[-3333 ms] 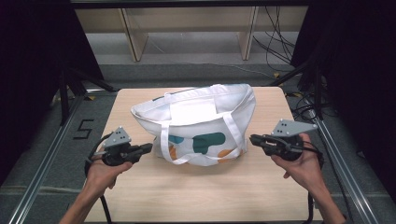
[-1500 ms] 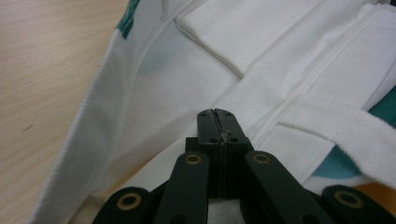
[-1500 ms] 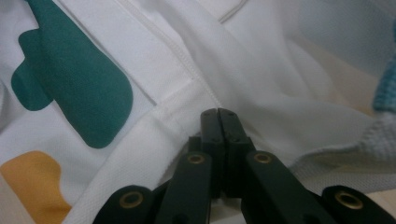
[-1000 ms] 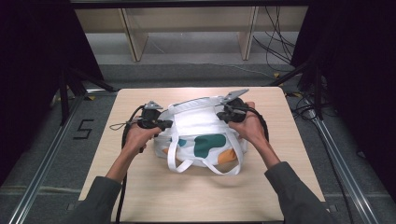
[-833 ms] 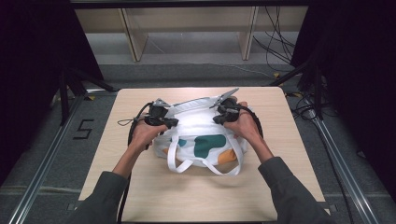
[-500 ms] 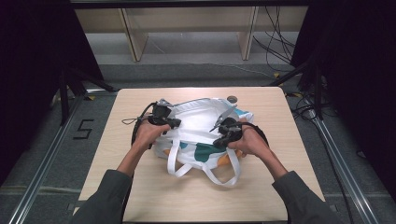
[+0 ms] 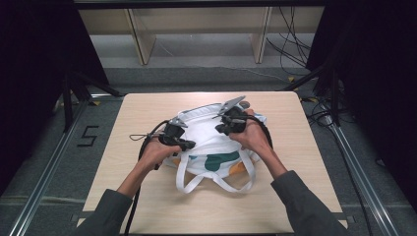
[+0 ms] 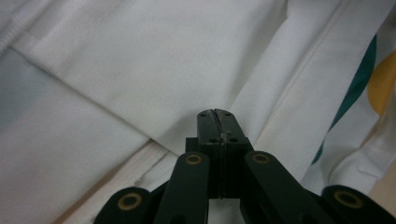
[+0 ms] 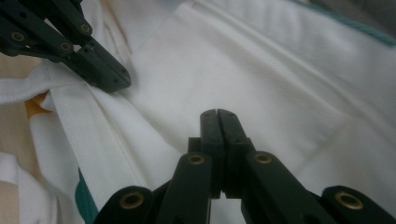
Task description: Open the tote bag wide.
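We see white handle loops [image 7: 216, 179] nearest us on the worktop [image 7: 314, 167], our left gripper [image 7: 189, 144] and right gripper [image 7: 220, 130], jaws together, pressing the white tote bag [image 7: 206, 135] mid-worktop, wooden shelving [image 7: 196, 22] beyond

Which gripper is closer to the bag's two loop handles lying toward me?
Left. The left gripper rests on the bag just above the handles; the right gripper sits farther back, mid-bag.

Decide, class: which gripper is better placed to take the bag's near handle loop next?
Probably the left gripper: its shut jaws rest on the white bag nearer the handle loop. The right gripper sits farther back.
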`<act>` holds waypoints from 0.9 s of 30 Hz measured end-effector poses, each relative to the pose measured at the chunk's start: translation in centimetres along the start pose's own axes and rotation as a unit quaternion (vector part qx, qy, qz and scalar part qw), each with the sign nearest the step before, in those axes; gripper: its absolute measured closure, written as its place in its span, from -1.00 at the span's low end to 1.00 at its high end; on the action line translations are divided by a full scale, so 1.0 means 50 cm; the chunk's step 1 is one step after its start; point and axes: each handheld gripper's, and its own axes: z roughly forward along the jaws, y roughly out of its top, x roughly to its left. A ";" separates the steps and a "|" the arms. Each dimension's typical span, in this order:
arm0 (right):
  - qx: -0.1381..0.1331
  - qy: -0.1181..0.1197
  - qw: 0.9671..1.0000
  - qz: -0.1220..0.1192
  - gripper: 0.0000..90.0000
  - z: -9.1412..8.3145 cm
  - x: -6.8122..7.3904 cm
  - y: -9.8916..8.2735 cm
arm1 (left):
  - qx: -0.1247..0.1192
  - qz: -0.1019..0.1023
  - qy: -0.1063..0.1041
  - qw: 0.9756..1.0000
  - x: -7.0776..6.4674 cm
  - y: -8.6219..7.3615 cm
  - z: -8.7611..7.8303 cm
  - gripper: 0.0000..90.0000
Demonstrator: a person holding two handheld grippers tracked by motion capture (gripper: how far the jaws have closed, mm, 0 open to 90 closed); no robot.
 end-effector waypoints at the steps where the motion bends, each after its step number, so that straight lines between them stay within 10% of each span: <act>1: 0.013 0.009 1.000 -0.009 1.00 0.017 0.003 0.006 | 0.006 0.007 -0.009 1.000 -0.004 -0.009 -0.004 0.99; 6: 0.067 0.057 0.995 -0.046 1.00 0.070 0.032 0.013 | 0.008 0.011 -0.032 0.999 -0.019 -0.034 -0.009 0.99; 10: 0.069 0.016 0.996 -0.060 1.00 0.094 0.045 0.023 | 0.010 0.009 -0.043 0.999 -0.031 -0.049 -0.011 0.99; 12: 0.070 -0.050 0.994 -0.070 1.00 0.109 0.029 0.043 | 0.017 0.017 -0.050 0.998 -0.044 -0.059 -0.012 0.99; 18: 0.095 -0.099 0.989 -0.047 1.00 0.150 -0.001 0.068 | 0.021 0.026 -0.054 0.998 -0.056 -0.069 -0.015 0.99; 23: 0.077 -0.079 0.993 -0.036 1.00 0.126 -0.007 0.075 | 0.014 0.039 -0.040 0.998 -0.054 -0.055 -0.024 0.98; 27: 0.058 -0.010 0.998 -0.031 1.00 0.066 0.016 0.042 | 0.040 0.057 -0.014 0.998 -0.047 0.002 -0.006 0.95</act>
